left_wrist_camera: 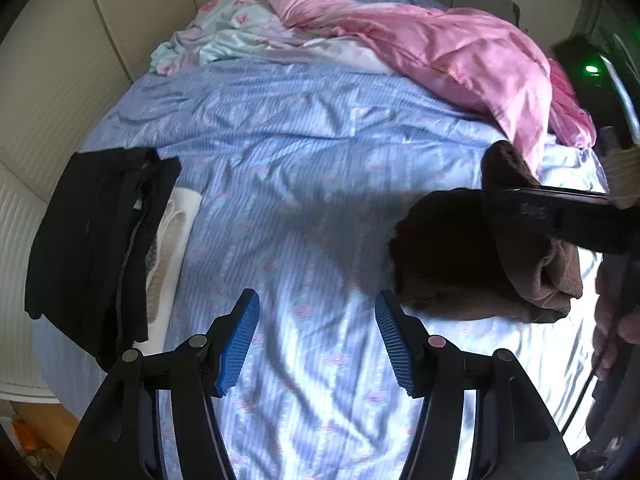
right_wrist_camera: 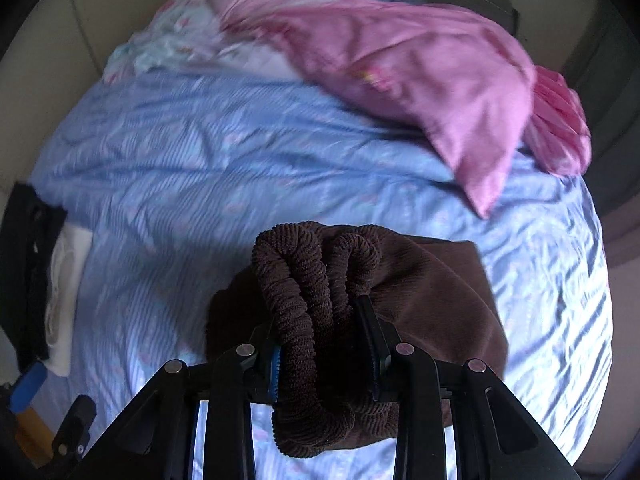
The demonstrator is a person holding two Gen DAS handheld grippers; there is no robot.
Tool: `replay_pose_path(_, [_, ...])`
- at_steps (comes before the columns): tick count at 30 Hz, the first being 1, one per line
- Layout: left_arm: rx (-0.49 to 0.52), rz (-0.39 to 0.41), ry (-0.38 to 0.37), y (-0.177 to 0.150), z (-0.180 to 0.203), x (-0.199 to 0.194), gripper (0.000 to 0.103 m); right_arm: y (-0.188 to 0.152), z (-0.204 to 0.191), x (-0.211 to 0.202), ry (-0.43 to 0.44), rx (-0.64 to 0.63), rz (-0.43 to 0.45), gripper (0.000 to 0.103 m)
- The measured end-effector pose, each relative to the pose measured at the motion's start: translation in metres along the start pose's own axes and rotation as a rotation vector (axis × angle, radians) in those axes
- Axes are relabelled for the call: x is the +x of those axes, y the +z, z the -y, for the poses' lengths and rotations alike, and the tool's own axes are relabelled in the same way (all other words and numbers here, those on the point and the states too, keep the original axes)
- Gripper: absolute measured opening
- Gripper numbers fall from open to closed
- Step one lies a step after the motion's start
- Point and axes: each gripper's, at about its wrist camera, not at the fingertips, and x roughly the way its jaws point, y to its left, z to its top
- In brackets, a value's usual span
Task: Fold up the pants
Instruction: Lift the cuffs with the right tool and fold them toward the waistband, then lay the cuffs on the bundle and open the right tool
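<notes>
- The brown pants (right_wrist_camera: 420,300) are seen bunched up, with the ribbed waistband gathered into thick loops; the bundle is above the right part of the blue striped bedsheet (left_wrist_camera: 304,152), whether resting on it or lifted off it cannot be told.
- The right gripper (right_wrist_camera: 320,344) is closed on the ribbed waistband, which is pressed between its two blue-padded fingers; the jaws are kept narrow by the thickness of the cloth.
- In the left wrist view, the same pants (left_wrist_camera: 460,256) are found at the right, with the dark body of the right gripper (left_wrist_camera: 568,216) laid across them.
- The left gripper (left_wrist_camera: 316,340) is held about half open above bare bedsheet, and nothing is caught between its blue pads (left_wrist_camera: 240,340).
- The left gripper is kept just beside the pants' near edge, without contact.
- A black folded garment (left_wrist_camera: 92,240) is seen at the left edge of the bed, with a white garment (left_wrist_camera: 176,232) lying partly under it.
- A pink quilt (left_wrist_camera: 448,56) is heaped across the far right of the bed, and a pale floral cloth (left_wrist_camera: 224,28) is crumpled at the far left.
- The right wrist view is somewhat blurred.
</notes>
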Motion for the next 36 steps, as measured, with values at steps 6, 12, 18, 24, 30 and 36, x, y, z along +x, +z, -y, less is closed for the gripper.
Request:
replay_pose_path(6, [-0.026,-0.022,0.007,-0.004,-0.022,0.012,0.059,-0.002,-0.030,0.016,0.009,-0.020,-0.053,0.032])
replay_pose_path(12, [-0.072,-0.024,0.028,-0.005,-0.038,0.015,0.059,-0.004,-0.048,0.027,0.074,-0.036,-0.080,0.039])
replay_pose_path(18, [-0.097,0.003,0.066,-0.005,-0.052,0.004,0.065,-0.011,-0.050,0.009,0.245,0.019,-0.047,0.064])
replay_pose_path(24, [-0.131,0.045,0.116,-0.008,-0.061,-0.017,0.067,-0.016,-0.035,-0.019,0.393,0.084,-0.054,0.075])
replay_pose_path(30, [-0.151,0.067,0.127,-0.003,-0.053,-0.032,0.070,-0.009,-0.017,-0.033,0.343,0.136,-0.181,0.075])
replay_pose_path(36, [-0.123,0.103,0.119,0.006,-0.028,-0.051,0.073,-0.001,-0.023,-0.078,0.299,0.047,-0.088,0.075])
